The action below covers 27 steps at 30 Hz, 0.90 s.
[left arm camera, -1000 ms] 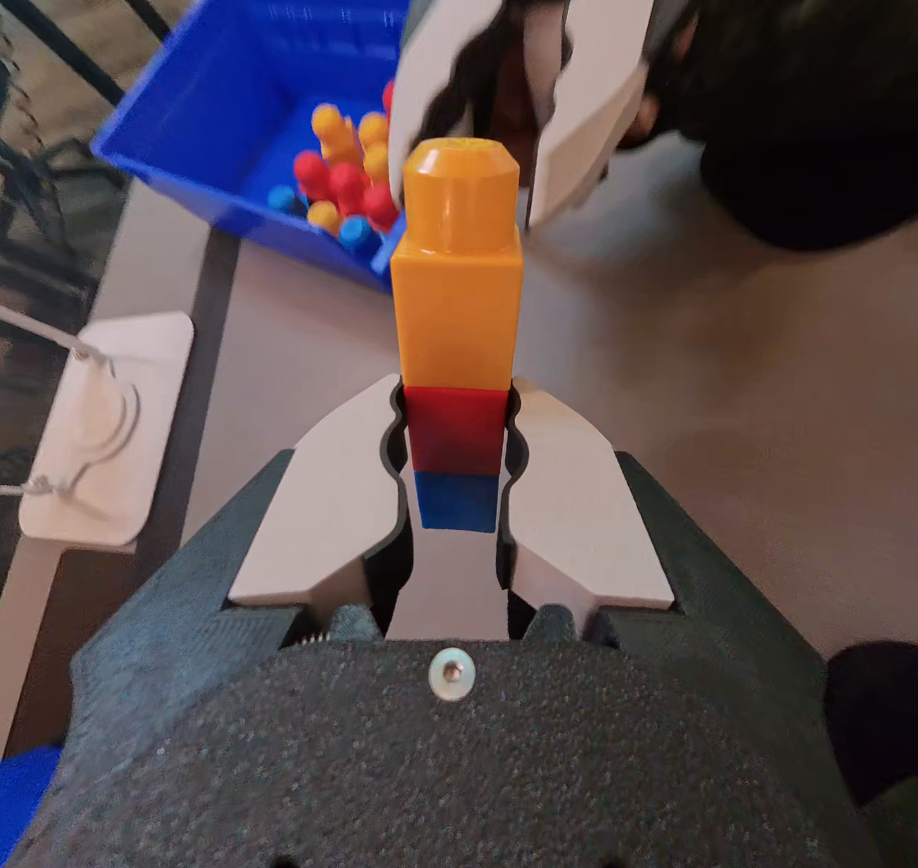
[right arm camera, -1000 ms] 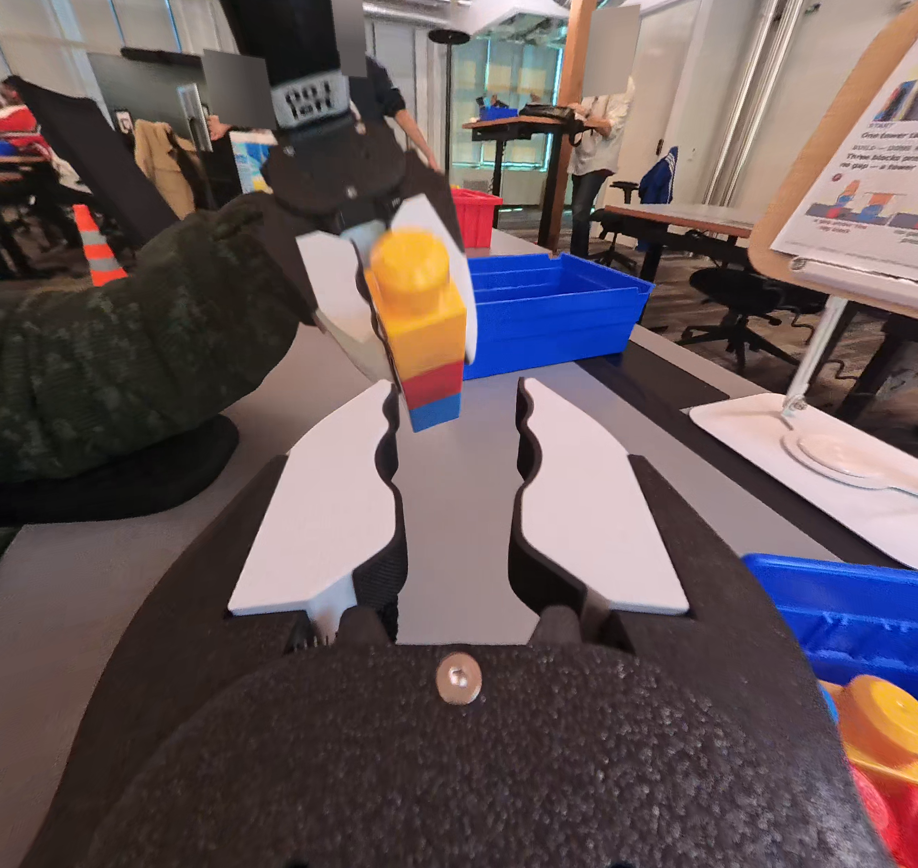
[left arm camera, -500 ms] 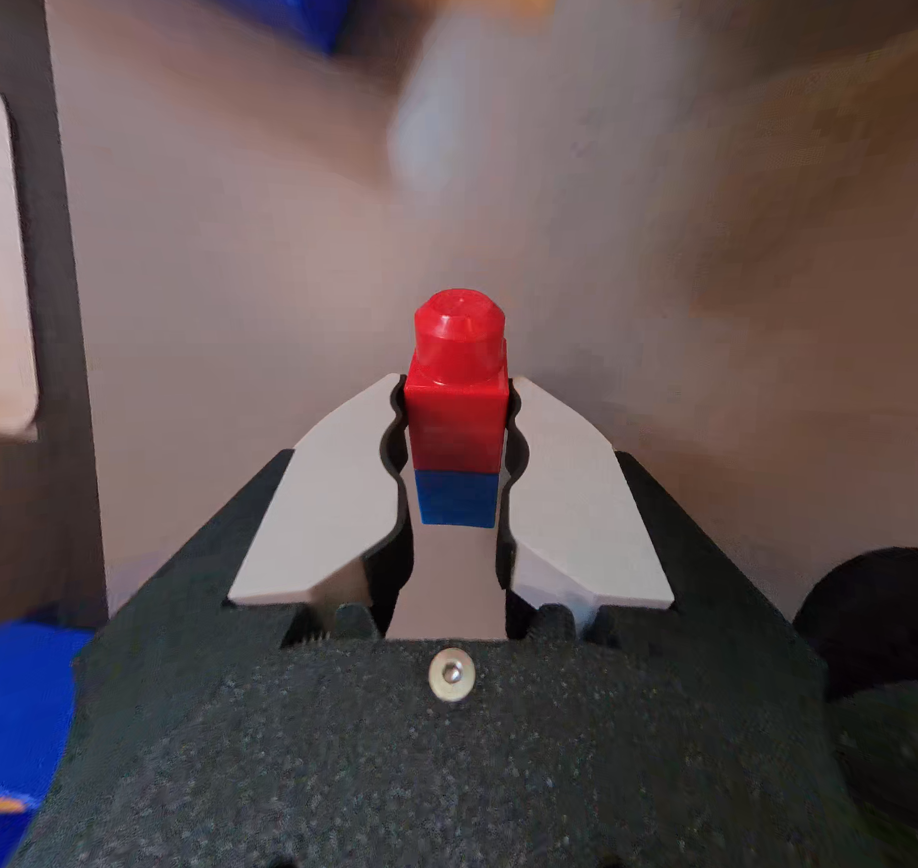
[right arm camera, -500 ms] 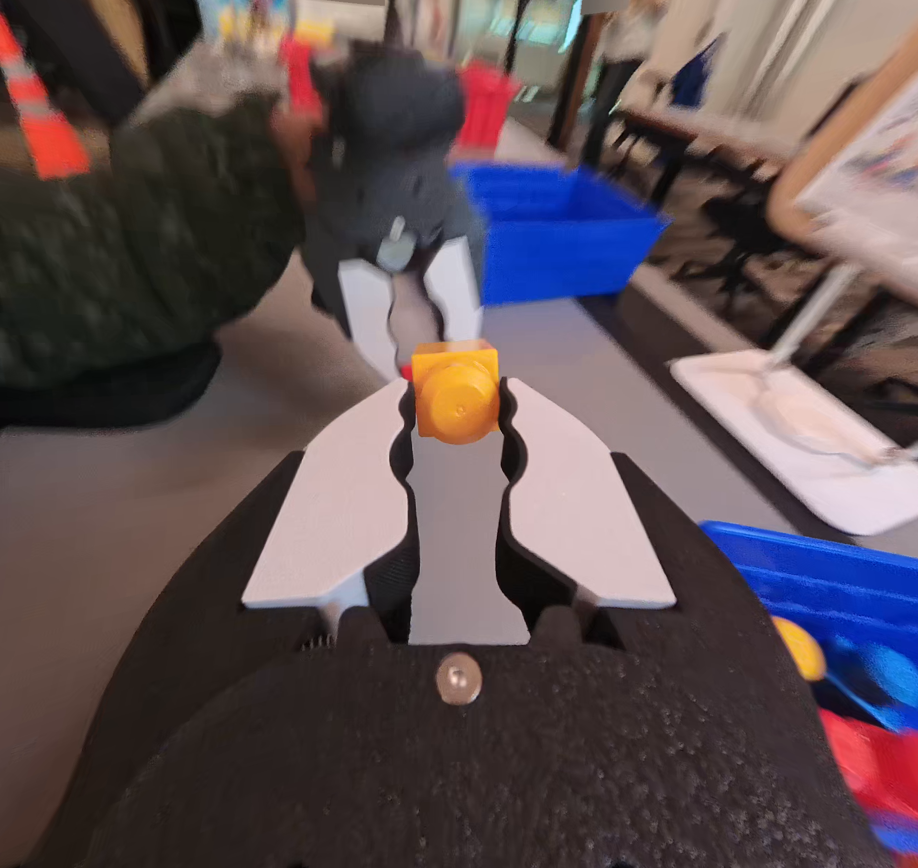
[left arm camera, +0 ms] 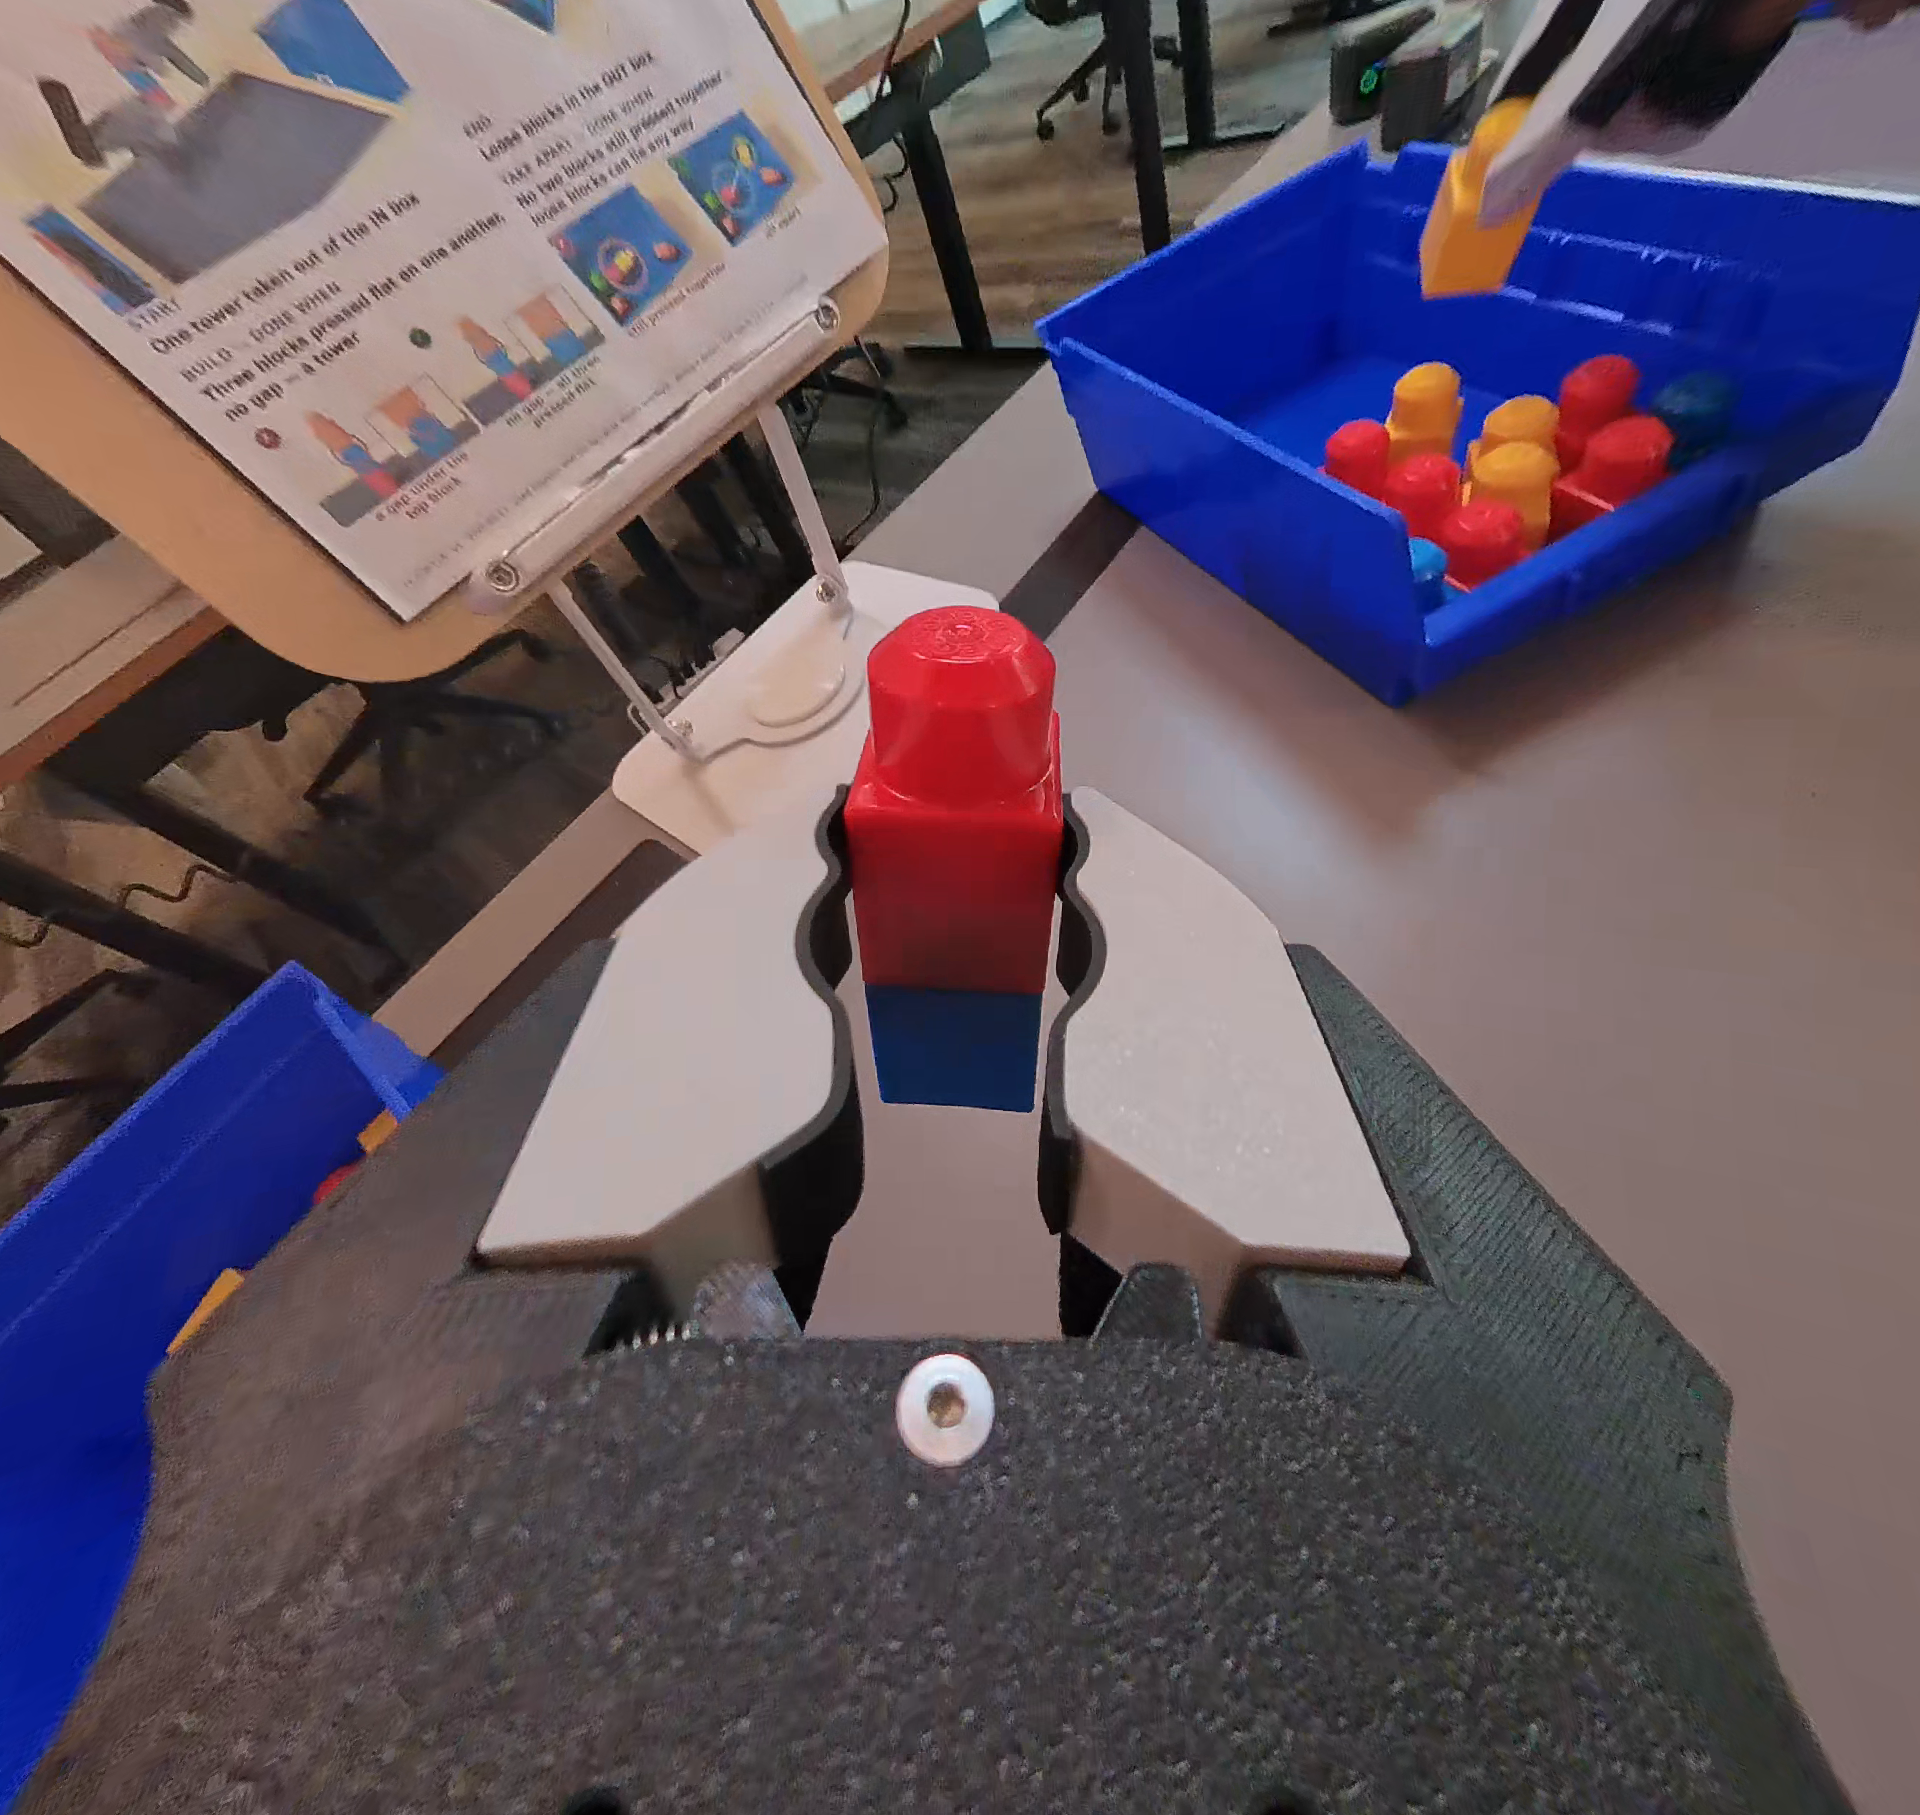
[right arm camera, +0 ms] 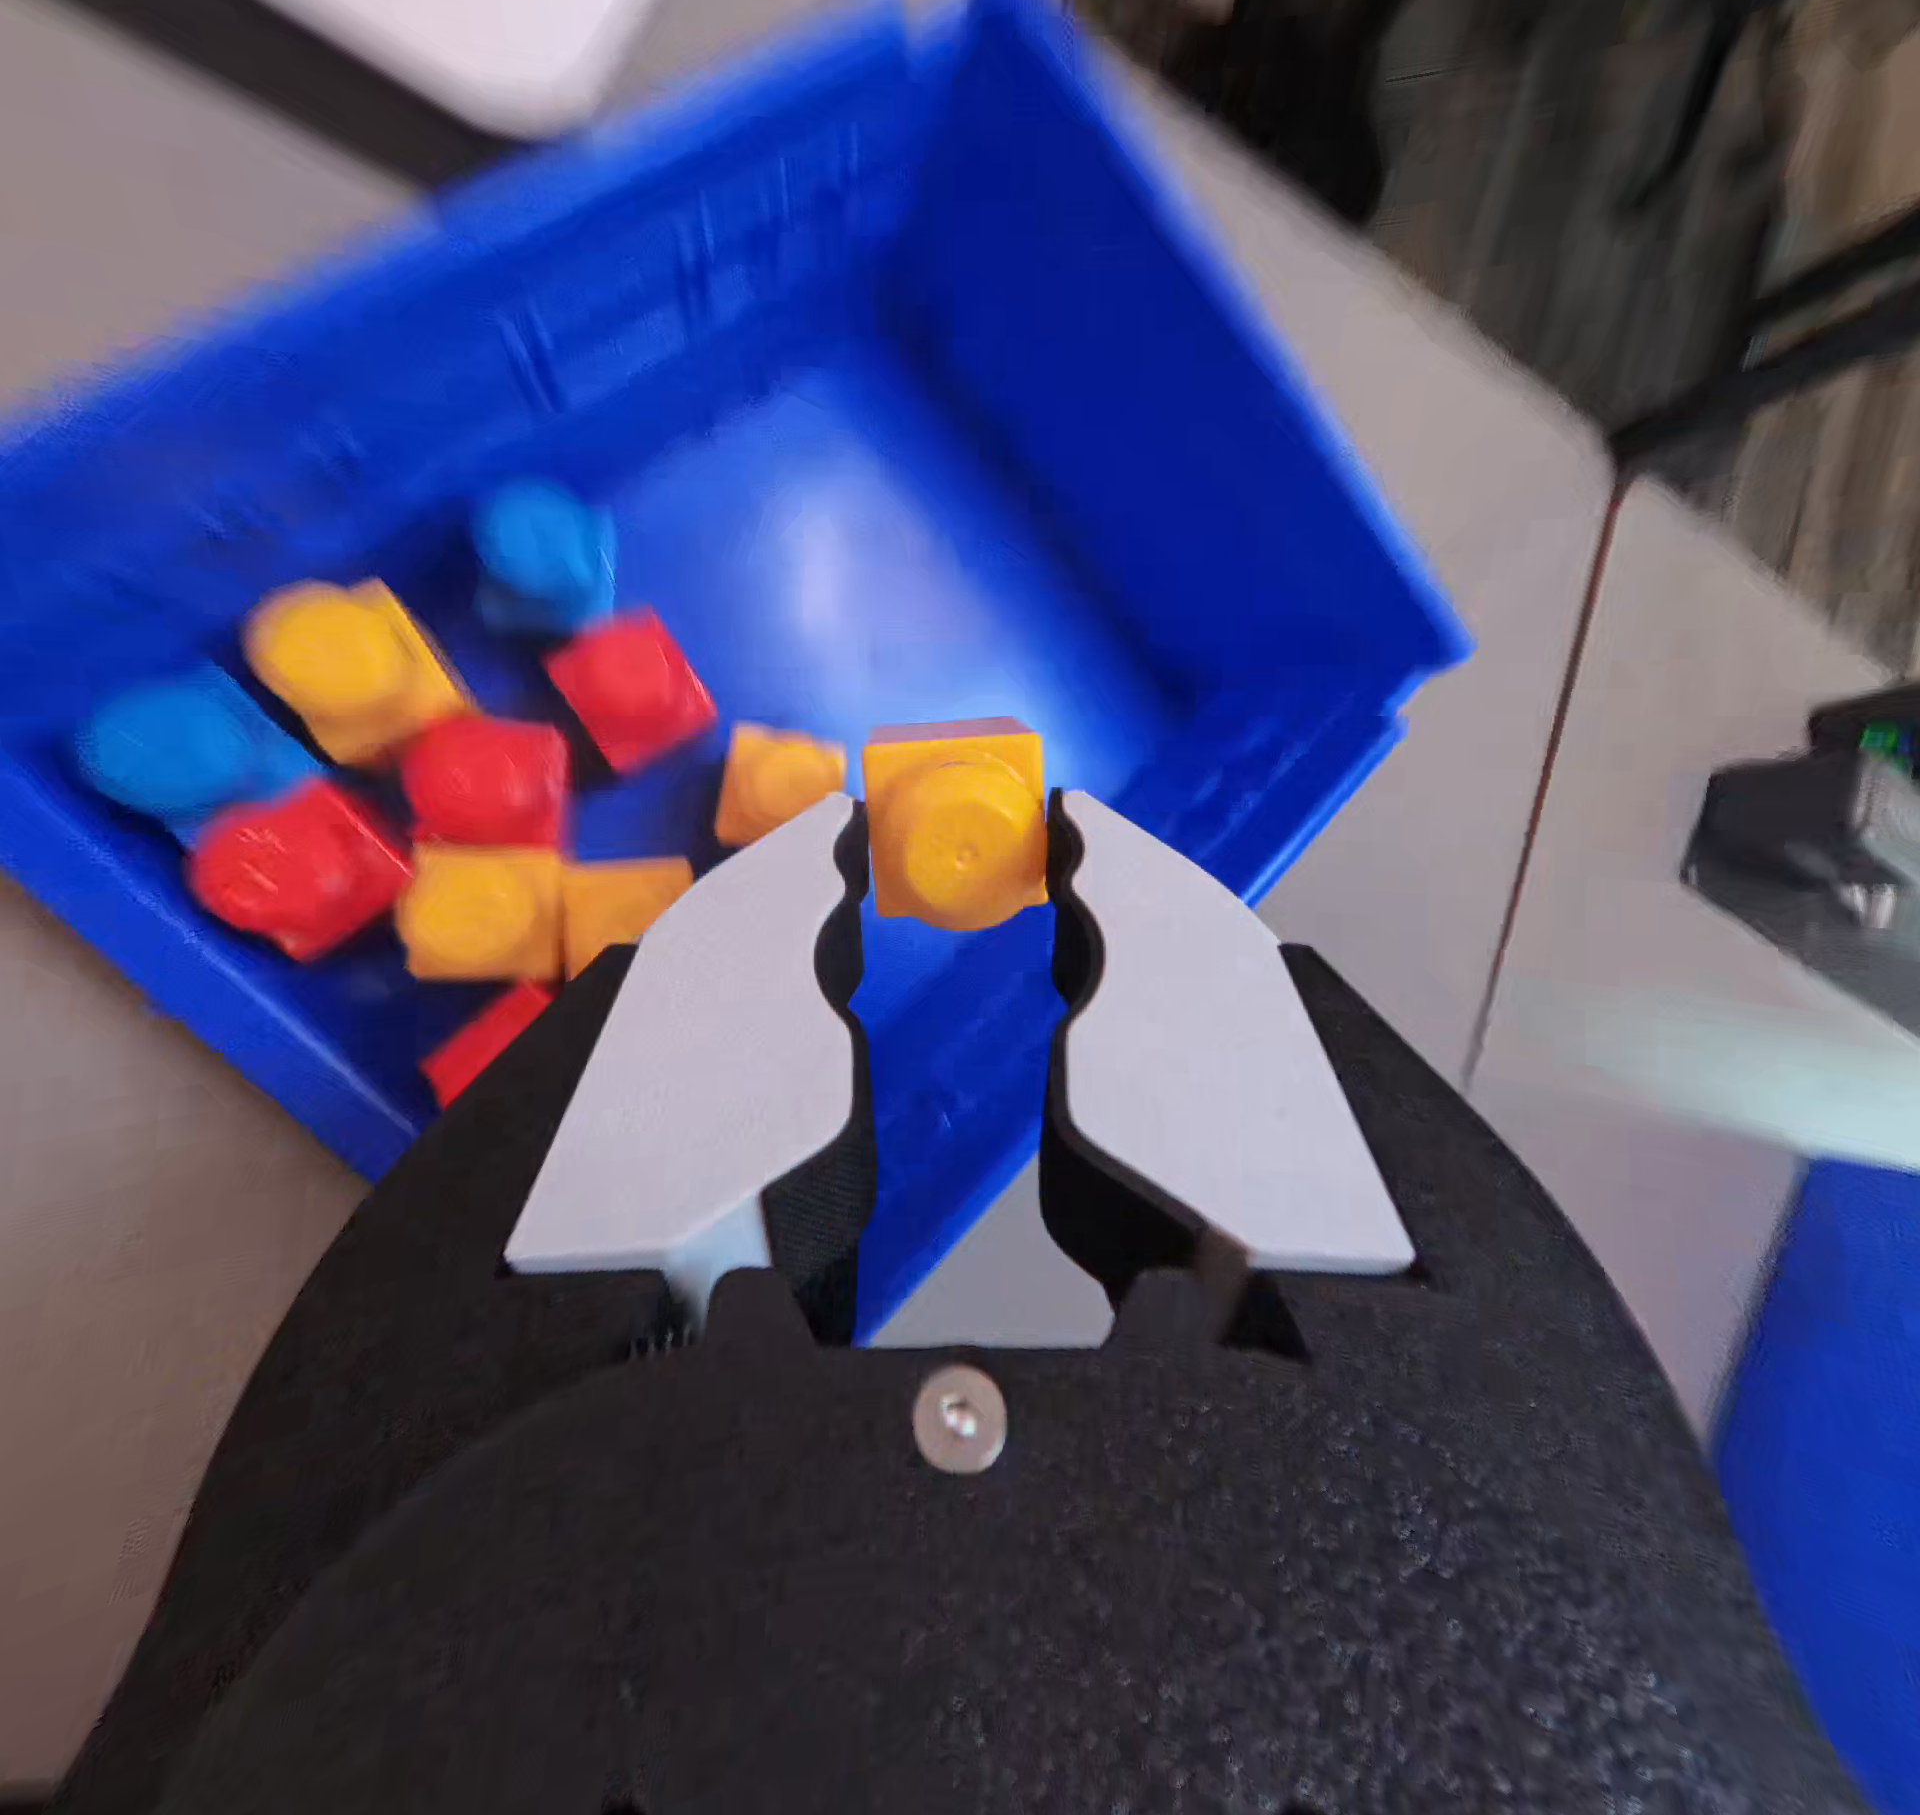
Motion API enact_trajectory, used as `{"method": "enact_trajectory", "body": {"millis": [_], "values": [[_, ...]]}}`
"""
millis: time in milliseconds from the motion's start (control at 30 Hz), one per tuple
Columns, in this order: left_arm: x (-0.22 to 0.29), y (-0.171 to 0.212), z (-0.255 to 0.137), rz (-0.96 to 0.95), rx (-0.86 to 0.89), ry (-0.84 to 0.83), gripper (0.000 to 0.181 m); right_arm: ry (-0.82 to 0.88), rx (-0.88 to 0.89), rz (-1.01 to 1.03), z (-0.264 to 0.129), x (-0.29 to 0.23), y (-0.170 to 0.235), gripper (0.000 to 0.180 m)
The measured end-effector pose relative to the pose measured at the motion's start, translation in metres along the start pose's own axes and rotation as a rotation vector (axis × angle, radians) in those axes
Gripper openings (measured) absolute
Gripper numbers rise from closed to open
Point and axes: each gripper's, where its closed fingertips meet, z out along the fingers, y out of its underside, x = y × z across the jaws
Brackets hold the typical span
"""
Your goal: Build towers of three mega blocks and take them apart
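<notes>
Spreading across both views, the grey table (left arm camera: 1558,934) carries everything else. On it, toward its far edge, sits a blue bin (left arm camera: 1247,477) with an open top, its wall also filling the upper part of the right wrist view (right arm camera: 1039,311). A tilted instruction board (left arm camera: 416,207) on a white stand (left arm camera: 748,726) rises at the table's left side, and part of a second blue bin (left arm camera: 156,1194) shows at the lower left of the left wrist view.

Inside the far bin lies a loose heap of red, orange and blue blocks (left arm camera: 1507,466), gathered toward one side (right arm camera: 416,778); the picture from the right wrist is blurred, so their exact poses are unclear.

The left gripper (left arm camera: 951,892) has its jaws pressed onto a two-block stack held above the table: the red block (left arm camera: 951,830) is on top with its stud toward the board, and the blue block (left arm camera: 956,1048) is stuck under it, between the fingers nearer the gripper body.

The right gripper (right arm camera: 956,830) pinches a single orange block (right arm camera: 956,830) at its fingertips, stud facing the camera, above the bin's bare floor just beside the heap. From the left wrist view this gripper (left arm camera: 1507,176) hangs over the bin's far wall with the orange block (left arm camera: 1470,207) tilted downward.
</notes>
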Motion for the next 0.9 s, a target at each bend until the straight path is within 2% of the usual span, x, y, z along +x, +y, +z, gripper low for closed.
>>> {"method": "enact_trajectory", "body": {"millis": [100, 200, 333, 500, 600, 700, 800, 900], "values": [[0.000, -0.007, -0.003, 0.007, 0.031, -0.004, 0.037, -0.016, -0.314, -0.083, 0.023, -0.002, 0.033, 0.033], [0.000, -0.007, -0.004, 0.019, 0.025, -0.010, 0.037, -0.122, -0.441, -0.047, 0.036, -0.016, 0.049, 0.033], [0.003, -0.013, -0.005, 0.010, 0.051, 0.009, 0.036, -0.267, -0.484, 0.047, 0.046, -0.039, 0.058, 0.033], [0.017, -0.023, -0.007, 0.008, 0.095, 0.073, 0.036, -0.330, -0.471, 0.089, 0.052, -0.053, 0.063, 0.034], [0.032, -0.028, -0.005, 0.027, 0.117, 0.138, 0.036, -0.274, -0.387, 0.061, 0.046, -0.048, 0.047, 0.049], [0.049, -0.027, 0.000, 0.054, 0.112, 0.214, 0.036, -0.247, -0.148, -0.051, 0.019, -0.058, -0.002, 0.066], [0.071, -0.025, 0.006, 0.089, 0.087, 0.294, 0.036, -0.450, 0.194, -0.325, -0.039, -0.129, -0.055, 0.071], [0.096, -0.020, 0.014, 0.149, 0.039, 0.367, 0.037, -0.645, 0.377, -0.612, -0.099, -0.210, -0.063, 0.069]]}}
